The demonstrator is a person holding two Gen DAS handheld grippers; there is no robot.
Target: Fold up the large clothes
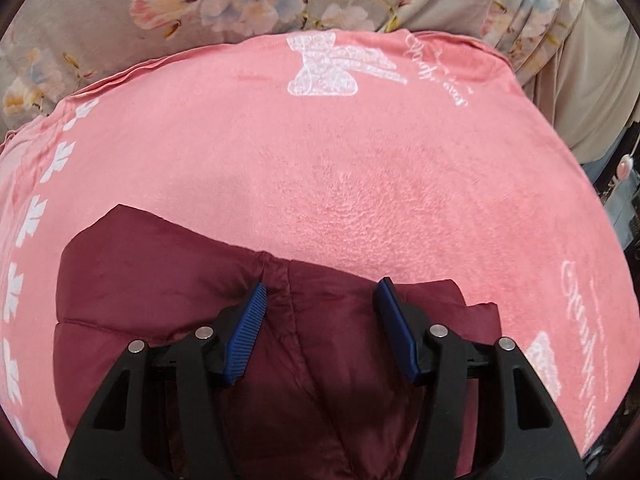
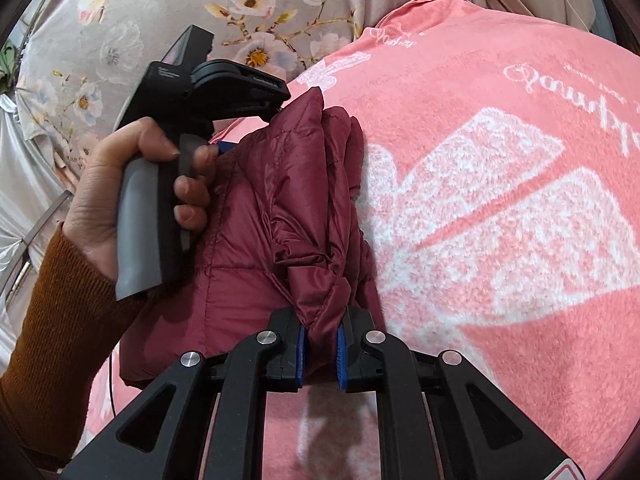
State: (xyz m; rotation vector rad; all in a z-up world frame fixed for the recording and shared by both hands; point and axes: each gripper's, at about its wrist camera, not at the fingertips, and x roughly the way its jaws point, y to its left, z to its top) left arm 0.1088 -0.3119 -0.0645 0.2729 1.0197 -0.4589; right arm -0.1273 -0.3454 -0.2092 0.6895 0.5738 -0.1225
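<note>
the maroon puffer jacket [image 2: 280, 200] lies bunched on the pink blanket [image 2: 500, 320], near the blanket's edge that meets the floral bedsheet [image 2: 180, 20] beyond it. the right gripper [image 2: 321, 354] has its fingers clamped on a gathered wad of the jacket's edge, several quilted layers squeezed between the blue pads. the left gripper [image 1: 322, 312], held in a hand [image 2: 120, 184] with a rust-brown knitted sleeve [image 2: 52, 320], points down over another part of the jacket; its fingers stand apart with the fabric below and between them, and the pads do not seem to be pressing on it.

judging by its look, the jacket is light and puffy, soft enough to collapse under any pinch, with a shiny shell that is likely to slide against itself and against smooth pads. thick stacked layers may spring open when let go. the best places to take hold look like a seam or a hem, where stitching gives the pads something firm; for the left side, the stitched ridge [image 1: 280, 280] just by its left finger seems a sound spot.
</note>
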